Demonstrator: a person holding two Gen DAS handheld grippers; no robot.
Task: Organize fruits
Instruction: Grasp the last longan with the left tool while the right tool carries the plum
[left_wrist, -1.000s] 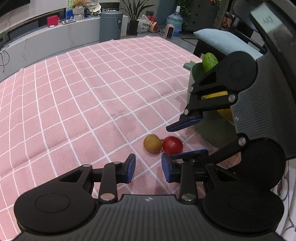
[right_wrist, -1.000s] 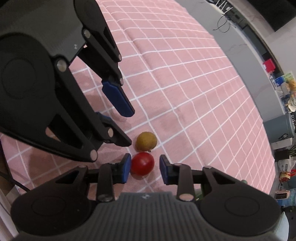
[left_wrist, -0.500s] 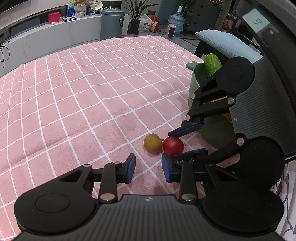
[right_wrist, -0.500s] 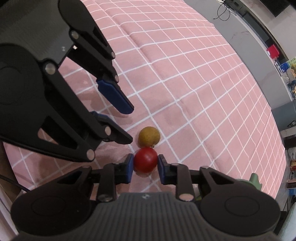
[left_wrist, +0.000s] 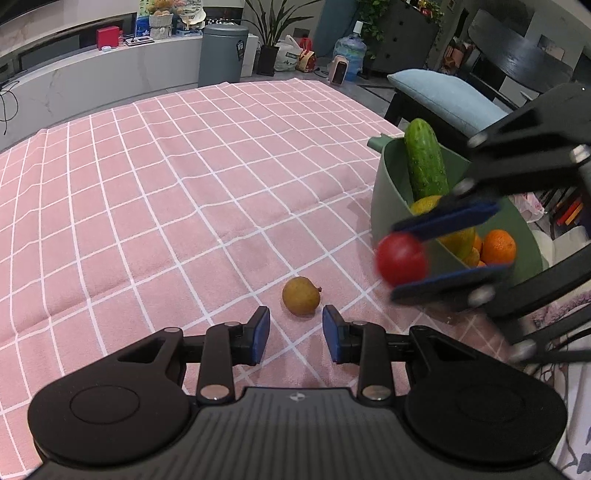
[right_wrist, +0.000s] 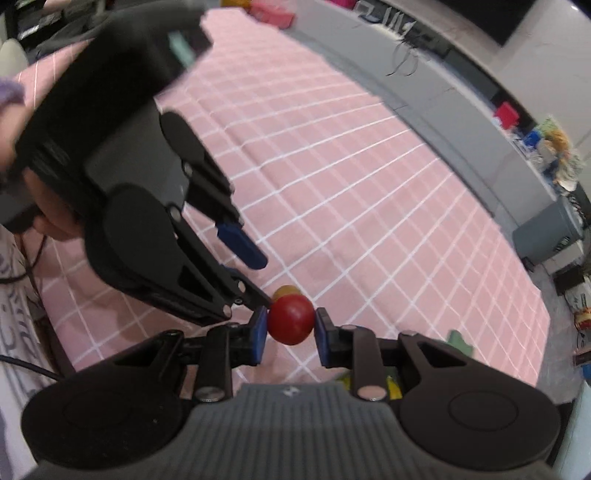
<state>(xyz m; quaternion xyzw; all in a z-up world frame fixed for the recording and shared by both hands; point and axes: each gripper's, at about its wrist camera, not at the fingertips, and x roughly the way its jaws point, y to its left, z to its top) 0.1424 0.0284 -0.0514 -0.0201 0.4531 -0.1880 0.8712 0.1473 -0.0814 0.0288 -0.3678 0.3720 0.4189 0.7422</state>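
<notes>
Right gripper jaws have just closed on the small, round, glossy red tomato, held off the pink checked bench cloth, right of frame beside the green fruit bowl. Left gripper narrow, empty, over round brown fruit.

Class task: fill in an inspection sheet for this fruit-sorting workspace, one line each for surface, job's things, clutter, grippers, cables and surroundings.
Surface: pink checked tablecloth, creased.
Job's things: round red tomato held off the cloth; brownish round fruit lying on it; green plastic basket holding a cucumber, oranges and a yellow fruit.
Clutter: nothing seen on the cloth.
Grippers: right gripper shut on the tomato; left gripper open, fingers either side of the brownish fruit, apart from it.
Cables: black cable at the table edge.
Surroundings: grey bin, cushioned chair.
</notes>
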